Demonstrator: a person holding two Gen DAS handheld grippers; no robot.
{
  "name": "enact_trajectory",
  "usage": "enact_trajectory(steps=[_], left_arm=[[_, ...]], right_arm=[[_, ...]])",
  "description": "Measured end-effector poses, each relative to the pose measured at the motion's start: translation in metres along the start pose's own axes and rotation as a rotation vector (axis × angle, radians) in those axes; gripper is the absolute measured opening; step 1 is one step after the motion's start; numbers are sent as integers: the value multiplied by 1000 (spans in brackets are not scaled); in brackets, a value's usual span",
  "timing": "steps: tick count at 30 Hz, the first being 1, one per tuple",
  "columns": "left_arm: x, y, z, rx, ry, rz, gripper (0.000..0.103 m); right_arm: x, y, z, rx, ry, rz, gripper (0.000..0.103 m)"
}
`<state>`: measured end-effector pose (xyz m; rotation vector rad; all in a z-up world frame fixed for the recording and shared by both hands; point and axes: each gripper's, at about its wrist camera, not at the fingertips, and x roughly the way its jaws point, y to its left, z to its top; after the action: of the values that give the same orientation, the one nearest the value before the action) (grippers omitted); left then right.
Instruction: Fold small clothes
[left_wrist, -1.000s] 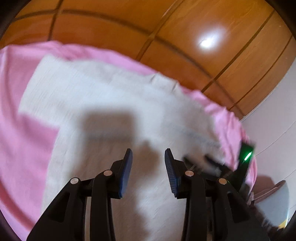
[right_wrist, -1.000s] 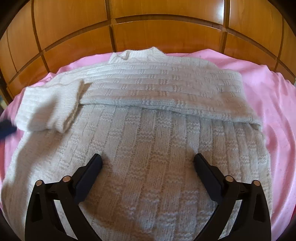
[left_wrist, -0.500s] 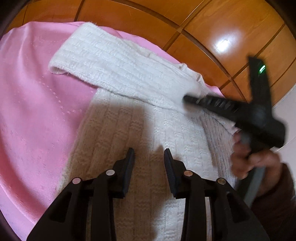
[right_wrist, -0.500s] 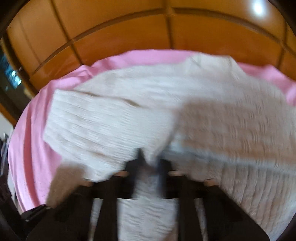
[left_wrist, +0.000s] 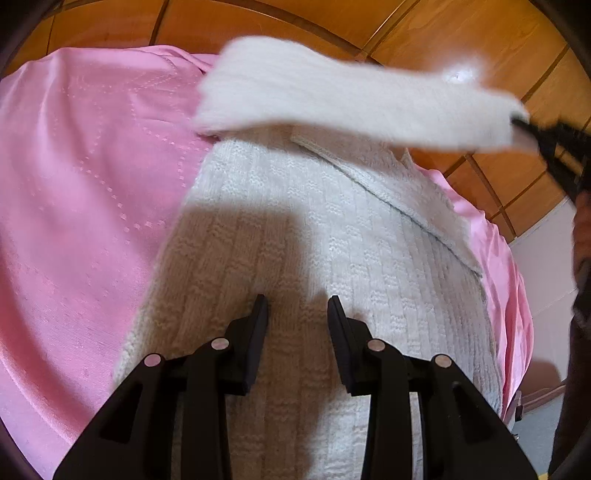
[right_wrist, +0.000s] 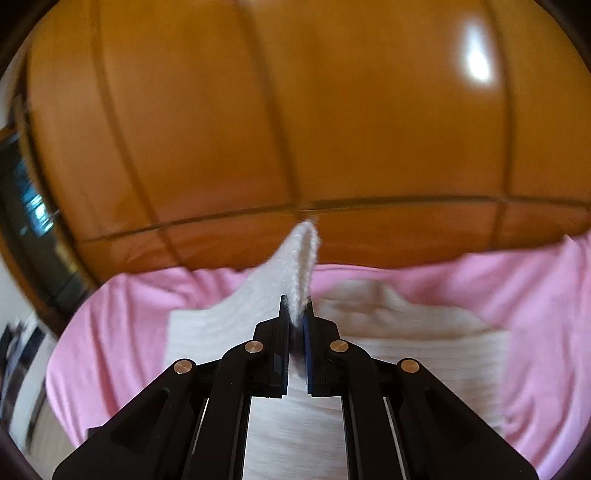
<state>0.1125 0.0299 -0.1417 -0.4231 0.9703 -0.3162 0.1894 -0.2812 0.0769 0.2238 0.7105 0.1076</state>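
There is one white knitted sweater (left_wrist: 332, 258), and it lies flat on one pink sheet (left_wrist: 74, 221) that covers the surface. Two grippers are in use. The right gripper (right_wrist: 295, 317) has its two fingers pressed together on the end of one sleeve (right_wrist: 295, 266), and this sleeve is lifted off the sweater body; in the left wrist view it stretches as a white band (left_wrist: 351, 107) across the top, above the chest part. The left gripper (left_wrist: 297, 310) hangs low over the lower body of the sweater, its two fingers apart with only a narrow gap, and nothing is between them; I cannot tell if the tips touch the knit. A second sleeve lies folded across the body toward the right edge (left_wrist: 406, 192). The left edge of the sweater runs down beside a wide free area of pink sheet, while on the right side only a narrow pink strip shows before the edge. Behind the sheet stands wooden panelling (right_wrist: 295, 110).
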Motion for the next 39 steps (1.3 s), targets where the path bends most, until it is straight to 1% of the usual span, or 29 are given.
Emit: enact_trajectory(steps=[3, 7, 10, 13, 16, 19, 21, 23, 24, 25, 26, 28, 29, 30, 32, 33, 34, 35, 36, 37, 38, 39], left_arm=[[-2, -1, 5, -30, 4, -10, 35], [-6, -2, 17, -53, -8, -31, 38], [-4, -3, 30, -59, -17, -41, 38], [5, -7, 48, -64, -11, -75, 39], [19, -12, 71, -70, -25, -100, 45], [33, -13, 105, -112, -67, -110, 45], [36, -7, 121, -165, -111, -81, 44], [39, 8, 131, -229, -128, -38, 30], [39, 17, 132, -263, -130, -26, 22], [39, 26, 130, -286, -126, -7, 13], [41, 33, 128, -295, -113, 14, 7], [46, 44, 118, -297, -77, 46, 1], [47, 47, 115, -294, -72, 54, 1], [46, 50, 110, -286, -70, 55, 1], [38, 51, 104, -249, -66, 117, 1], [31, 52, 103, -237, -75, 124, 1], [26, 53, 102, -235, -83, 118, 5], [16, 55, 103, -231, -99, 104, 22], [8, 57, 104, -231, -113, 94, 34], [-1, 60, 108, -237, -139, 76, 47], [-5, 63, 113, -239, -148, 60, 48], [-8, 64, 119, -240, -149, 47, 48]], right_arm=[[19, -45, -14, 65, 44, -107, 5], [45, -90, -42, 147, 115, -197, 5], [58, -109, -57, 197, 154, -204, 5], [69, -114, -68, 211, 176, -218, 5], [69, -114, -70, 206, 178, -210, 5], [68, -114, -69, 185, 179, -203, 5], [64, -114, -65, 190, 167, -170, 5], [56, -116, -64, 207, 151, -141, 5], [55, -119, -66, 216, 151, -139, 5], [59, -121, -70, 215, 170, -149, 5], [66, -123, -76, 212, 197, -161, 5], [84, -129, -93, 214, 259, -195, 5], [89, -132, -99, 218, 261, -197, 5], [90, -132, -102, 219, 237, -195, 5], [89, -132, -99, 231, 233, -194, 5], [88, -132, -98, 229, 231, -193, 5], [87, -131, -96, 217, 227, -194, 5], [83, -130, -93, 202, 223, -192, 5], [81, -130, -92, 198, 221, -184, 5], [79, -131, -90, 204, 221, -186, 14], [76, -134, -89, 210, 216, -194, 29], [70, -134, -87, 213, 201, -201, 34]])
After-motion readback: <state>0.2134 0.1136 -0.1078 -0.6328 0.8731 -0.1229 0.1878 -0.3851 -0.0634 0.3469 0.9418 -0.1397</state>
